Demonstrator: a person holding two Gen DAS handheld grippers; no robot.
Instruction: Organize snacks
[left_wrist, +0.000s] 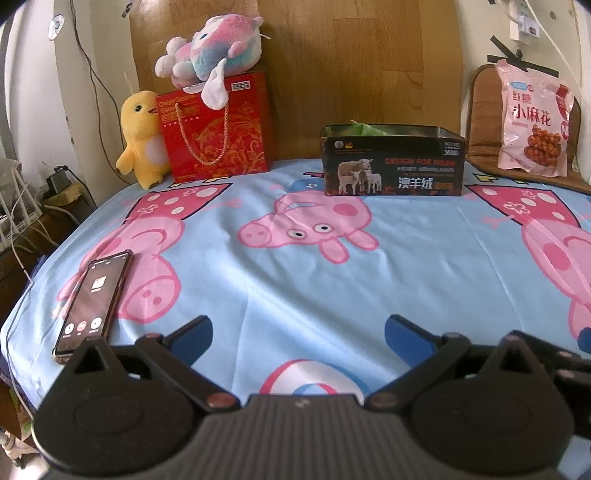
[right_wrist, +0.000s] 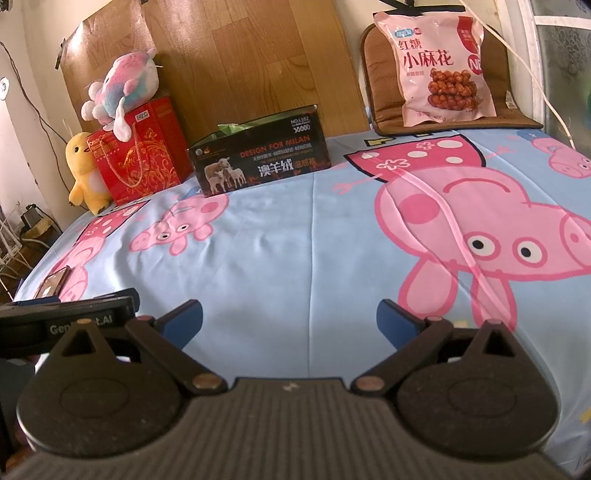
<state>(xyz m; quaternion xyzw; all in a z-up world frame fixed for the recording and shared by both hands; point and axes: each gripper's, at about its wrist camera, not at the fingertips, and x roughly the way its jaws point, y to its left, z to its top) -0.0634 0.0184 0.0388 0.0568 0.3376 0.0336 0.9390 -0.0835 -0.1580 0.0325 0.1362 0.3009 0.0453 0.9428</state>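
Left gripper (left_wrist: 298, 334): black frame, blue-padded fingers spread wide, nothing between them, over the pale blue cartoon-pig bedsheet (left_wrist: 314, 280). Right gripper (right_wrist: 290, 319): likewise spread and unloaded. Pink plastic snack bag with red lettering (right_wrist: 437, 68): stood upright against a brown seat cushion (right_wrist: 380, 99) at the far right. Open-topped black cardboard box printed with sheep (left_wrist: 393, 162): far centre, something green inside. Red paper gift bag with cord handles (left_wrist: 216, 127): far left, pastel plush toy (left_wrist: 212, 46) on top, yellow plush duck (left_wrist: 142, 138) beside. Dark smartphone (left_wrist: 94, 301): near left, screen lit.
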